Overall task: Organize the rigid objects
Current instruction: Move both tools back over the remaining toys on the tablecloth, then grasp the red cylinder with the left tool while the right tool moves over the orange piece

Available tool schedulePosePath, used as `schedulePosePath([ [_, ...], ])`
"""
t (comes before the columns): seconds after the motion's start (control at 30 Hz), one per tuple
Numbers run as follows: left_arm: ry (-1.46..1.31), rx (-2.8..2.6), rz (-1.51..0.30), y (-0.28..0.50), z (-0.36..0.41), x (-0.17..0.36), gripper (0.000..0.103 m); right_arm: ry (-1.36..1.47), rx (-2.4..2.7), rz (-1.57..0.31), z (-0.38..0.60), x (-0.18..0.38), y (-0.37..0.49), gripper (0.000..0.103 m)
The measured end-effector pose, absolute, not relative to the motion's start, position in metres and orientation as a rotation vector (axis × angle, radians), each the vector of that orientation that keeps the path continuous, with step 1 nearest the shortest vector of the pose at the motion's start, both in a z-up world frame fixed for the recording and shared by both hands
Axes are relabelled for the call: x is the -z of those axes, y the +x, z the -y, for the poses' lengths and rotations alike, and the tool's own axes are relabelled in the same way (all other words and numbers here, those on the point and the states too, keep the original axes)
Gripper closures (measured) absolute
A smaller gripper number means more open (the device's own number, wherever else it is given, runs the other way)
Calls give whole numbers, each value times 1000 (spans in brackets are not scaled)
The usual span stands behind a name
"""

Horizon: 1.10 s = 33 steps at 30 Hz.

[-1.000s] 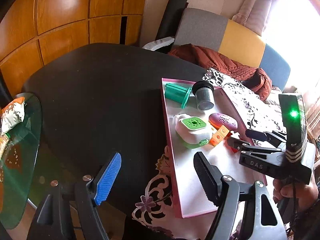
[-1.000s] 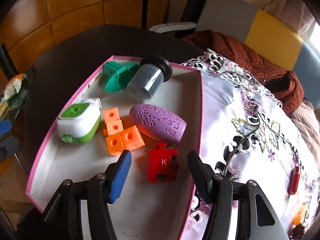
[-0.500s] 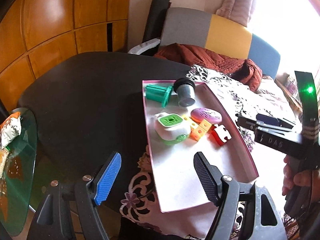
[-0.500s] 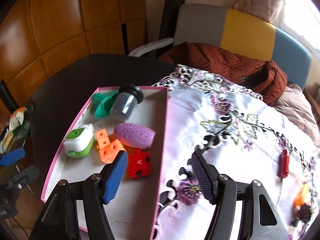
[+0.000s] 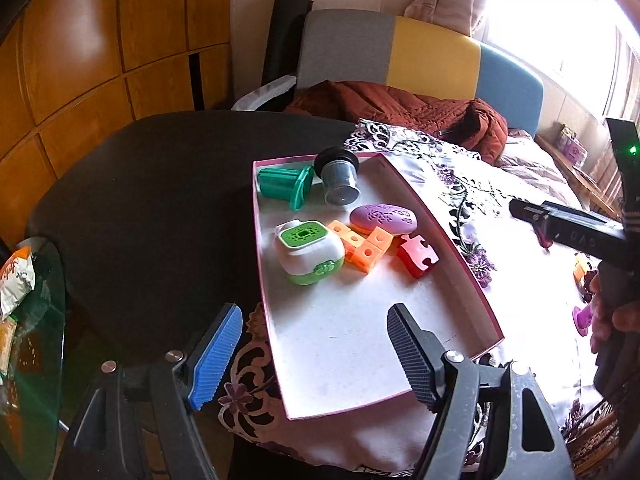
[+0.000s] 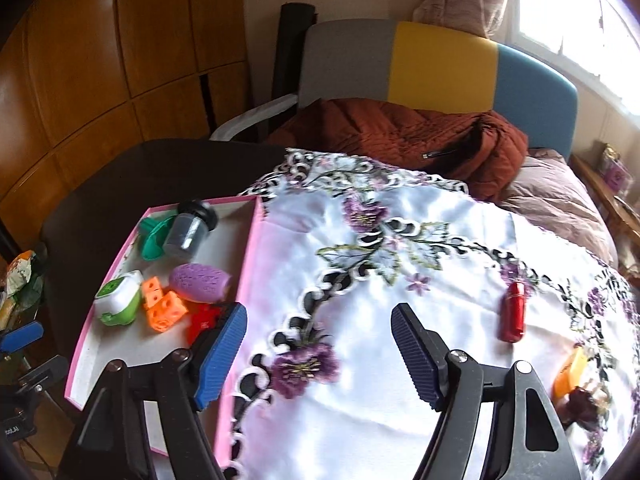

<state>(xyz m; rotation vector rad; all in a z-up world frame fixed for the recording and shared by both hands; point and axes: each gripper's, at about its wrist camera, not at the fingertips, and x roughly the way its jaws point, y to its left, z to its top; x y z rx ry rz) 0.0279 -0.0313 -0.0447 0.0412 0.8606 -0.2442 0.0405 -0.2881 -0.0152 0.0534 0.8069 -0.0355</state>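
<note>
we count six pieces in the pink tray (image 5: 472,300) — the red puzzle piece (image 5: 416,254) nearest its right wall. our right claw (image 6: 320,352) has just been opening, nothing between its jaws; the left claw (image 5: 316,356) gapes empty too. left on the worktop cloth: a red capsule (image 6: 514,312) at two o'clock, an orange piece (image 6: 570,372) at three.

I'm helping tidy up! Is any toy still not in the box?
Yes. A red tube and an orange block lie loose on the flowered cloth, outside the pink box where the other toys are.
</note>
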Motion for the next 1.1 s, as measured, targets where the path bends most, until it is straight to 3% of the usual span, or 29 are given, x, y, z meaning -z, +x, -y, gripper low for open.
schedulePosePath([
  [0.47, 104, 314, -873, 26, 60, 44, 27, 149, 376, -718, 431, -14, 4, 19],
  [0.87, 191, 397, -867, 26, 110, 43, 27, 454, 728, -682, 554, 20, -49, 18],
  [1.1, 221, 474, -881, 29, 150, 44, 27, 534, 735, -633, 564, 19, -59, 12],
])
